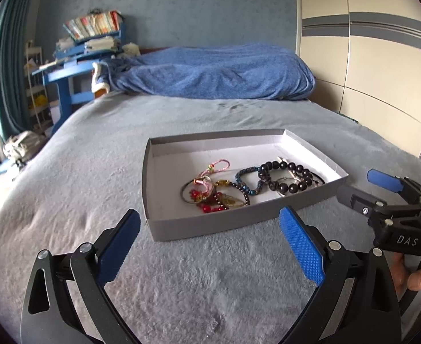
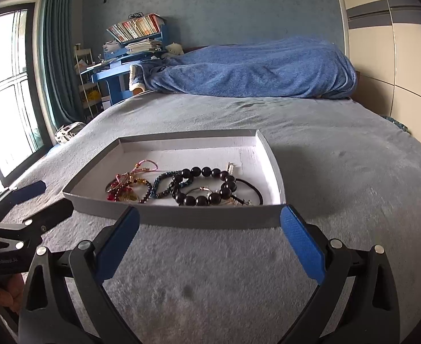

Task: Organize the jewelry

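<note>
A shallow grey box lid (image 1: 210, 226) lies on the bed (image 1: 182, 286), holding tangled bead bracelets (image 2: 204, 186). Both the left tongs (image 1: 209, 246) and right tongs (image 2: 209, 243) hover spread before its near wall, gripping nothing.

Grey bed (image 2: 325, 149), blue desk (image 2: 116, 71), bright window (image 2: 7, 66), wardrobe (image 1: 382, 57)

Grey bed cover (image 1: 159, 132) fills the near and middle of both views. Blue blanket (image 1: 219, 71) bunched along the bed's far edge, against the blue-grey wall (image 2: 224, 5). Off the bed's far left corner: blue desk (image 1: 64, 77) stacked with papers, books (image 2: 136, 27) on its top shelf, white wire rack (image 2: 86, 80) beside it. Teal curtain (image 2: 58, 57) and window (image 2: 7, 80) on the left. Cream wardrobe (image 1: 368, 57) with grey stripes along the bed's right edge.
</note>
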Action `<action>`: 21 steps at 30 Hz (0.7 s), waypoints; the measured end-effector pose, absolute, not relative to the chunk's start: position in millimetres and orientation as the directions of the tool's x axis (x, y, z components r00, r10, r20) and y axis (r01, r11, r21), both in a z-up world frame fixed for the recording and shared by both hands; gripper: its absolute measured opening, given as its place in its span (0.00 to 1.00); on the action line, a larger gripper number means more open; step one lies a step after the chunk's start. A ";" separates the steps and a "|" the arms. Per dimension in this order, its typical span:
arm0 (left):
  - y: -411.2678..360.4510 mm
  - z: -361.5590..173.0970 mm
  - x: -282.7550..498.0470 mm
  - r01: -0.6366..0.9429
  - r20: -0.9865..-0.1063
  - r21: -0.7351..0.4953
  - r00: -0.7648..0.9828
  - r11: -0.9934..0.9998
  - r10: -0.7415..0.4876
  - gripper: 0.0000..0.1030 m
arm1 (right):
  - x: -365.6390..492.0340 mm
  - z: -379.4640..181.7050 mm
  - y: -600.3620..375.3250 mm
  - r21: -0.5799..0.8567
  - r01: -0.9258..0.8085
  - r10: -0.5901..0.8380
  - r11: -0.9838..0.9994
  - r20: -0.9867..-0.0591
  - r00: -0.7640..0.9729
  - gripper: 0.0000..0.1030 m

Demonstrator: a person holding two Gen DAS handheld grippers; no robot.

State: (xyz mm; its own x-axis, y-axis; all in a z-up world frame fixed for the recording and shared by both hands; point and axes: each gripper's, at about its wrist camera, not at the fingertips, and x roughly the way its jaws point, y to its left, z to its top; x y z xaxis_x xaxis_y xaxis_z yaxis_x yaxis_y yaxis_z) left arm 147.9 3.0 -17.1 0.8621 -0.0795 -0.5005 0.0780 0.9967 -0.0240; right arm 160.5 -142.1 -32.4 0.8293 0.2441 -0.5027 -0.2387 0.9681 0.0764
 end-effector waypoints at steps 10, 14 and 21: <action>11.1 -16.6 145.0 0.057 -0.489 -0.053 0.869 0.997 -0.076 0.95 | 158.6 -34.4 -156.8 0.140 -0.212 0.253 0.967 -0.490 0.834 0.95; 10.8 -17.2 145.5 0.053 -0.493 -0.049 0.867 0.997 -0.070 0.95 | 157.5 -34.5 -155.3 0.129 -0.217 0.253 0.968 -0.490 0.834 0.95; 10.1 -19.9 147.6 0.052 -0.505 -0.049 0.861 0.997 -0.070 0.95 | 155.0 -34.3 -152.5 0.112 -0.224 0.250 0.968 -0.488 0.836 0.95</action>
State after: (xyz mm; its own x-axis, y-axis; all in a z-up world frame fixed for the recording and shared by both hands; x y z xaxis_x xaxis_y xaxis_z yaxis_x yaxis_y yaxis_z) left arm 147.6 10.1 -19.9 0.8606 -0.0697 -0.5045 0.0521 0.9974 -0.0490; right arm 155.0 -152.5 -34.3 0.8360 0.2501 -0.4885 -0.2239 0.9681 0.1124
